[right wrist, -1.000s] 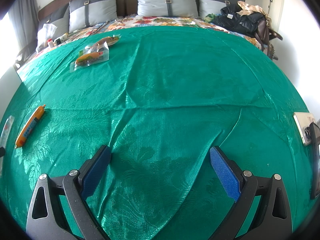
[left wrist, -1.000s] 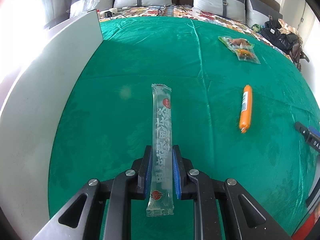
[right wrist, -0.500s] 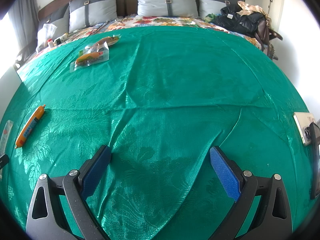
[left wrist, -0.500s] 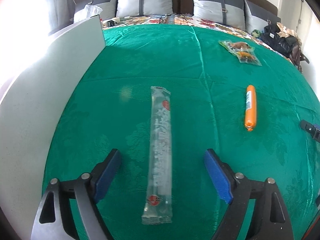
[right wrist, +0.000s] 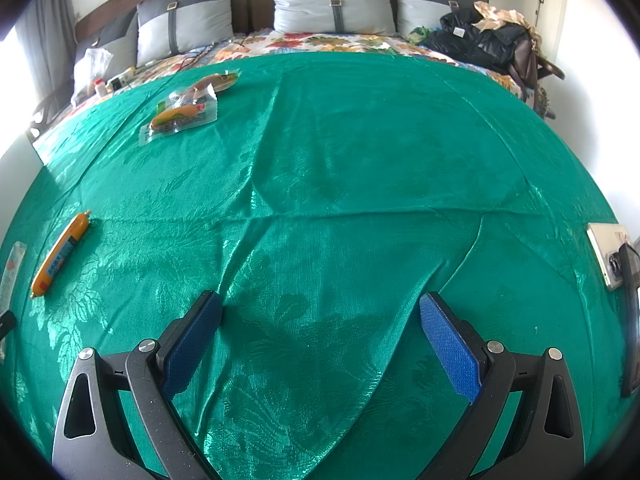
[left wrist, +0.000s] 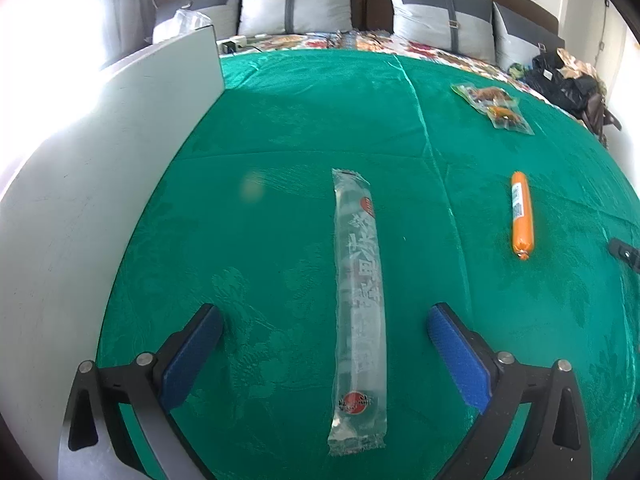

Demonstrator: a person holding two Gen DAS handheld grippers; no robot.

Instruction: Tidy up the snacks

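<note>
A: Green cloth (left wrist: 280,140) covers the bed. Where are the snacks?

B: Long clear packet (left wrist: 358,304) lies flat between the wide-open, empty left gripper (left wrist: 324,340); orange sausage (left wrist: 522,216) well right. Right gripper (right wrist: 320,336) open, empty.

A: Handling?

B: Probably light, floppy, slippery; pinch mid-length.

Left wrist view: low over the green cloth (left wrist: 280,128), facing the pillows (left wrist: 296,4) (headboard end), jaws in the foreground. Right wrist view: same low height and heading, set further right. Shared ground: the orange sausage (left wrist: 522,216) (right wrist: 60,254), the clear stick packet (left wrist: 358,308) (right wrist: 11,270) at the right view's left edge, the far snack packs (left wrist: 494,108) (right wrist: 182,116).
</note>
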